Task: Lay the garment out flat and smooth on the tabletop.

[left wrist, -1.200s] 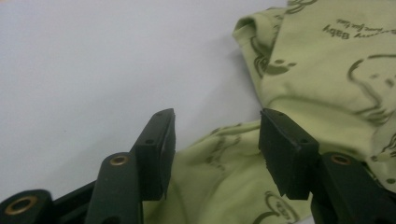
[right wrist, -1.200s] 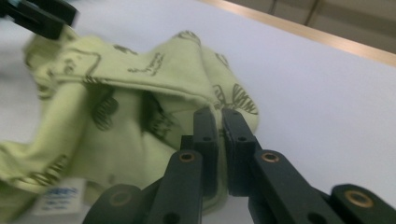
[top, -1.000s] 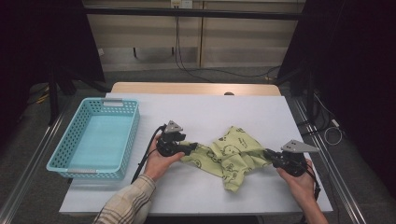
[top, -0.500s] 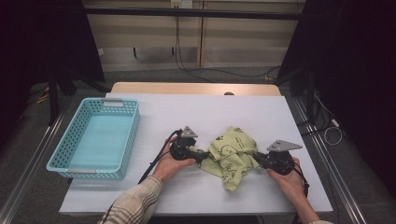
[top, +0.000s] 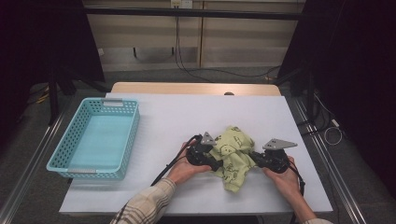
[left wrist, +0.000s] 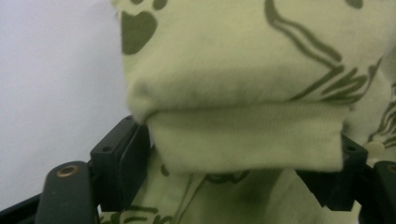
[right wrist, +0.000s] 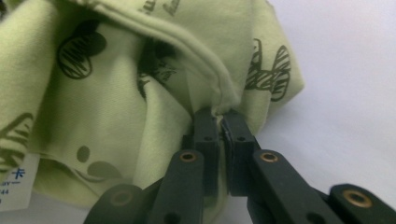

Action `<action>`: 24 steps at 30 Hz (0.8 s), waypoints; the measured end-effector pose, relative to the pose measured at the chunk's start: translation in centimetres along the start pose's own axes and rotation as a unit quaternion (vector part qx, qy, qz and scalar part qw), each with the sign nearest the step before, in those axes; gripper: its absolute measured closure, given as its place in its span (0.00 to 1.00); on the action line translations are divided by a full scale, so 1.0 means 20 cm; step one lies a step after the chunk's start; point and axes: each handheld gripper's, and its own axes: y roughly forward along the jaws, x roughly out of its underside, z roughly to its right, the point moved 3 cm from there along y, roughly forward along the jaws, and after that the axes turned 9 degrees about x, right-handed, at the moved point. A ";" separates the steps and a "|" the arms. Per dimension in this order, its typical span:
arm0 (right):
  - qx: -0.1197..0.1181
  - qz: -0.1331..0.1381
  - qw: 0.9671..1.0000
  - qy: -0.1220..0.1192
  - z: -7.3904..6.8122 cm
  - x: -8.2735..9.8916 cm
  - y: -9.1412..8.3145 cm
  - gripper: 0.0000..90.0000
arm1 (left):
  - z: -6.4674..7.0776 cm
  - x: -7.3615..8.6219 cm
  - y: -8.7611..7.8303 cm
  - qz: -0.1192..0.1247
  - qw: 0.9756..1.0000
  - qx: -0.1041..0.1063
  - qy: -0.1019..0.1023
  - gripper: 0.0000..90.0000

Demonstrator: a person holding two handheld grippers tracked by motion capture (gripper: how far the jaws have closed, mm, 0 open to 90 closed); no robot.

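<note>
Green printed garment: bunched mid-table, folding begun, unfinished; basket at left; left gripper jaws just opened wide, cloth loose between; right gripper clenched on its edge.

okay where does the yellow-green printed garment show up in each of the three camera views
High view: the garment lies bunched on the white table, between the left gripper and right gripper.
Left gripper view: it spans the top and centre, a folded edge between the wide-set jaws.
Right gripper view: it covers the left and centre, its hem pinched.
Shared landmark: the dark doodle print.
</note>
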 end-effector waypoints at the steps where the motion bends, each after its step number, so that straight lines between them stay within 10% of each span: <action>1: -0.006 0.005 1.000 -0.004 -0.01 -0.01 0.01 0.96 | 0.00 0.00 0.00 -0.005 1.000 -0.007 0.005 0.29; 4: -0.021 0.004 1.000 0.000 -0.04 -0.02 0.02 0.96 | 0.00 0.00 0.00 -0.002 1.000 -0.012 0.008 0.36; 10: -0.040 0.011 0.999 -0.013 -0.12 -0.07 0.06 0.96 | -0.02 0.00 -0.04 0.026 0.999 -0.010 -0.026 0.83; 24: -0.063 0.091 0.994 -0.009 -0.24 -0.32 0.05 0.97 | -0.13 -0.03 -0.60 0.074 0.992 -0.105 -0.010 0.86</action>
